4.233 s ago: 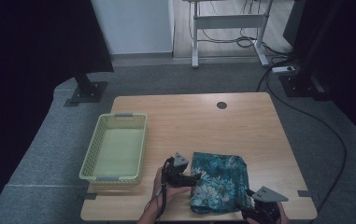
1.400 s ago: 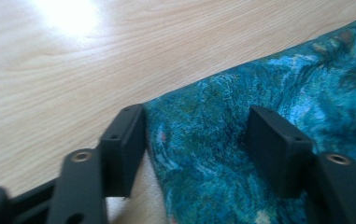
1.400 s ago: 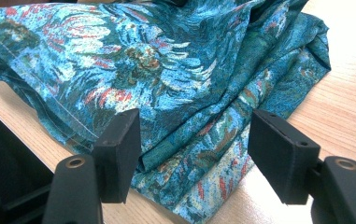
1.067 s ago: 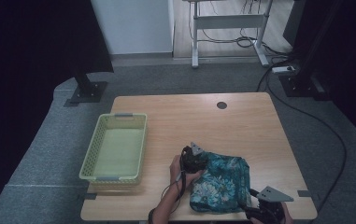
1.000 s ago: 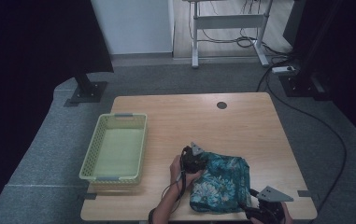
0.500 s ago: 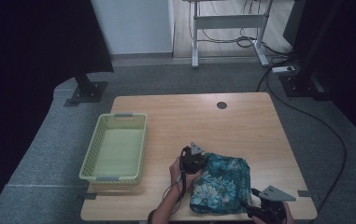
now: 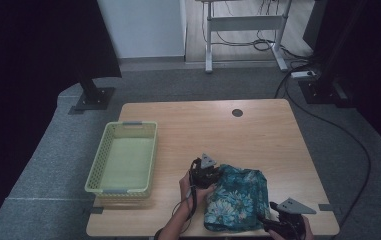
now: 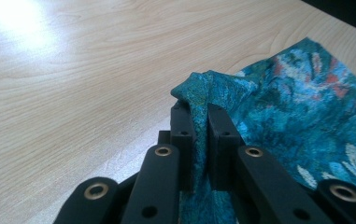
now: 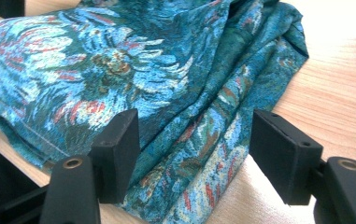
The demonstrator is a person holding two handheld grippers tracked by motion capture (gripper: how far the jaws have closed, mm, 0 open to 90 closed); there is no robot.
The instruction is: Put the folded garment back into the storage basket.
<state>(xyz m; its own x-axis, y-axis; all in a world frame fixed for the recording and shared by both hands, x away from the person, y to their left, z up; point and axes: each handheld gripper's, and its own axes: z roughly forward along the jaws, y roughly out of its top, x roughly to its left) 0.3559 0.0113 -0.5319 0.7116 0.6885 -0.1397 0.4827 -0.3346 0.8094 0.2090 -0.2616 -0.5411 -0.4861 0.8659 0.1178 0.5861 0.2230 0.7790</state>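
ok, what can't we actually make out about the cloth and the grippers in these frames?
- Left gripper, its own view: how much cloth sits between the shut jaws; the jaws cover it.
- Right gripper, its own view: whether the open jaws touch the fabric; it bulges between them.
- High view: the right gripper is partly cut off by the bottom edge.
- High view: the basket mesh is too small to read.

Two hand-held black grippers: the left gripper [image 7: 204, 171] and the right gripper [image 7: 284, 220] each carry a grey three-cornered plate on top. Blocky matte-black jaws hang on linked arms studded with brass-ringed rivets; a dark cable trails from the left one.
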